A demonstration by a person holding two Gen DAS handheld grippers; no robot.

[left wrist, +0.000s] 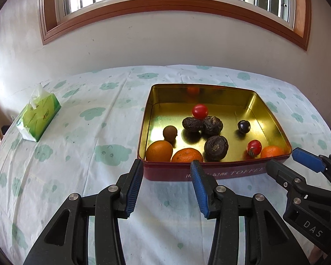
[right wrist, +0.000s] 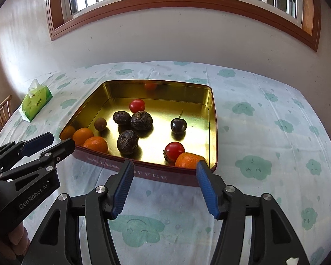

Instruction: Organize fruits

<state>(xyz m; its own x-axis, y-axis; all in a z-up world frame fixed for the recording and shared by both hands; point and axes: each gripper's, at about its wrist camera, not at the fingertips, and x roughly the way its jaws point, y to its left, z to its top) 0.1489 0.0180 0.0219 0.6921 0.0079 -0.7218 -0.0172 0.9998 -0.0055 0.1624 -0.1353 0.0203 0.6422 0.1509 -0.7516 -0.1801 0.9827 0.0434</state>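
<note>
Because the task is to organize fruits, all of them lie loose in the gold tin (left wrist: 269,119) on the tablecloth (left wrist: 77,132), with the tissue pack (left wrist: 38,116) well apart at the left. Oranges (left wrist: 158,150) rest against the near wall. The left gripper (left wrist: 166,185) and right gripper (right wrist: 163,185) hover before it, both partly open and empty, probably released.

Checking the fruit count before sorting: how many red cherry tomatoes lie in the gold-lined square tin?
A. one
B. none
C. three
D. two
D: one red cherry tomato lies toward the far side of the gold-lined square tin, another near the front beside an orange.
</note>
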